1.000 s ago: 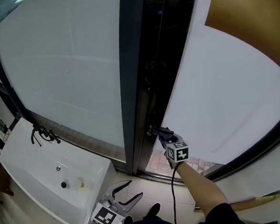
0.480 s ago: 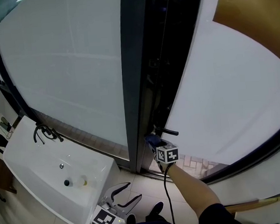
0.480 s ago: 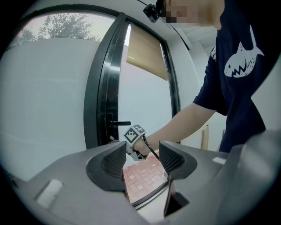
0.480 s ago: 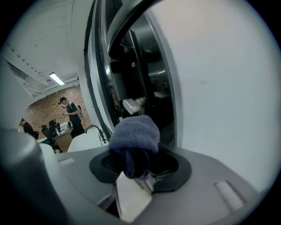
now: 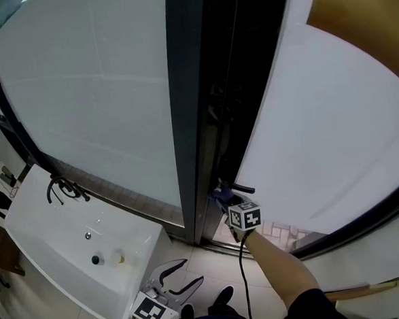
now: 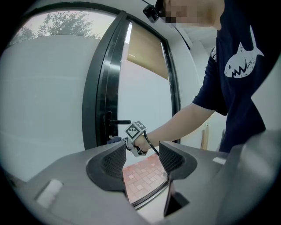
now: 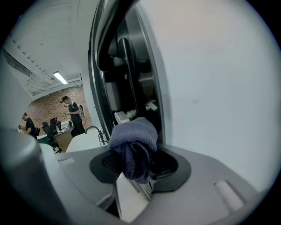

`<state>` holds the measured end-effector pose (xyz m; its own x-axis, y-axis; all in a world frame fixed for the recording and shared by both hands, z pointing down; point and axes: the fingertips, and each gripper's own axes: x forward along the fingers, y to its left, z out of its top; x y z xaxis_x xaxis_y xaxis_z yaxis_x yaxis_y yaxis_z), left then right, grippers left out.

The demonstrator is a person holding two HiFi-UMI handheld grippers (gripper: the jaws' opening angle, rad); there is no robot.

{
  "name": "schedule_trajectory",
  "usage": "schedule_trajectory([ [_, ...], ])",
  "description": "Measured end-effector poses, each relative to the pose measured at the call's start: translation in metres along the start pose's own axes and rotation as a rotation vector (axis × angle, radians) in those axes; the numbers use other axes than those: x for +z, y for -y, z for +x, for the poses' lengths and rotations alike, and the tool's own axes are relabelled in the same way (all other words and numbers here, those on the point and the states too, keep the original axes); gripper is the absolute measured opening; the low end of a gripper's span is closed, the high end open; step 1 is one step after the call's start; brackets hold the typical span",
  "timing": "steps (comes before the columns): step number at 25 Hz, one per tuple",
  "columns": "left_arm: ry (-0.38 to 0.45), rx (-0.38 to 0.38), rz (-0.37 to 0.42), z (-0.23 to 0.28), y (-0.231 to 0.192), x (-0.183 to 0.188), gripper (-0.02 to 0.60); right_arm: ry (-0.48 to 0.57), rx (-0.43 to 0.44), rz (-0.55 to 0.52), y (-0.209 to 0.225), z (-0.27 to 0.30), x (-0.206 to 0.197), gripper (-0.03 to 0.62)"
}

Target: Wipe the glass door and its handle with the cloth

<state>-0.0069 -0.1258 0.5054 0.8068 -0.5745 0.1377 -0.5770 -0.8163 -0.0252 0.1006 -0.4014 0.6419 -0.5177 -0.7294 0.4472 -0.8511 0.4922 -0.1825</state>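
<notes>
Beside the washroom sink (image 5: 69,246), my right tongs (image 7: 134,165) pinch the soft, light cloth (image 7: 134,140) just beside the handle (image 5: 241,188) of the glass door (image 5: 320,133). My left tongs (image 6: 140,160) hang open, empty. Gripping its bunched middle seems right.

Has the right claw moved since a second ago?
Yes. The right claw, shut on the blue-grey cloth, has shifted left: its marker cube sat right of the black lever door handle, and now sits directly below it.

no readable text, labels, numbers or signs
</notes>
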Motion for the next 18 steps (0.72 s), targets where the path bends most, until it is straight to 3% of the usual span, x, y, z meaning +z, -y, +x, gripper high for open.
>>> schedule_trajectory([
  [12, -0.002, -0.037, 0.029, -0.004, 0.005, -0.006, 0.232, 0.093, -0.083, 0.077, 0.018, -0.036, 0.017, 0.169],
  [18, 0.005, -0.039, 0.030, -0.008, 0.007, -0.002, 0.232, 0.012, -0.004, 0.069, -0.015, -0.021, -0.011, 0.169],
])
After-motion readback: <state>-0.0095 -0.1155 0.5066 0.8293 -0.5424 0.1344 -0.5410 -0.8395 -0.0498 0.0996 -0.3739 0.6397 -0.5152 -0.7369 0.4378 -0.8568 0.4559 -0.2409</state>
